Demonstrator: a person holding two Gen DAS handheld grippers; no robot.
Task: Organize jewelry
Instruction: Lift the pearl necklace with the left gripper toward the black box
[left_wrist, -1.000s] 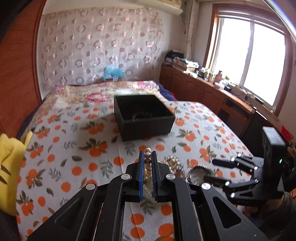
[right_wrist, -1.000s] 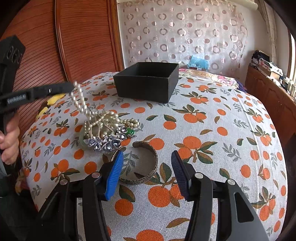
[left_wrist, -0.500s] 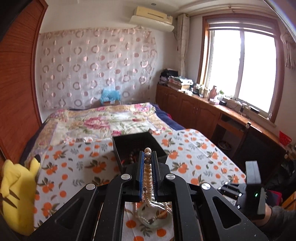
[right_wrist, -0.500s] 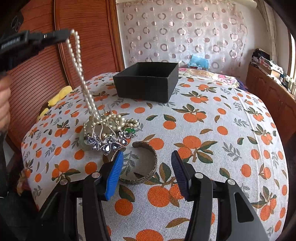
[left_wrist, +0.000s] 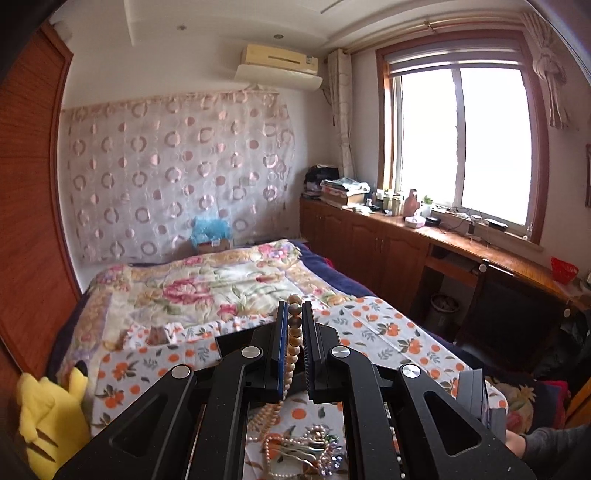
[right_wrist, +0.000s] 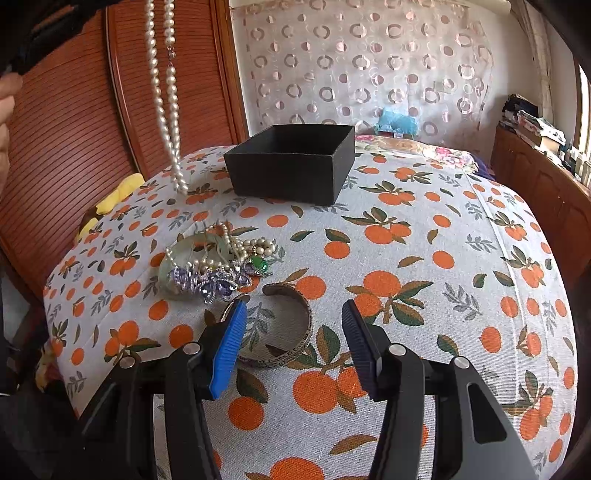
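Pearl necklace (right_wrist: 166, 99) now higher, clear of the jewelry pile (right_wrist: 218, 262).

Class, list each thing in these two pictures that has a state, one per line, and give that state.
Left gripper: shut on the pearl necklace.
Pearl necklace: hanging in the air, clear of the cloth.
Right gripper: open, holding nothing.
Black box: open, no lid.
Bangle: lying flat on the cloth.
Jewelry pile: tangled on the cloth.

I see daylight flooding through the window (left_wrist: 461, 147), its panes blown out white. The room is bright, shadows soft. Both fisheye views curve straight lines and darken at the corners. Focus looks sharp throughout.
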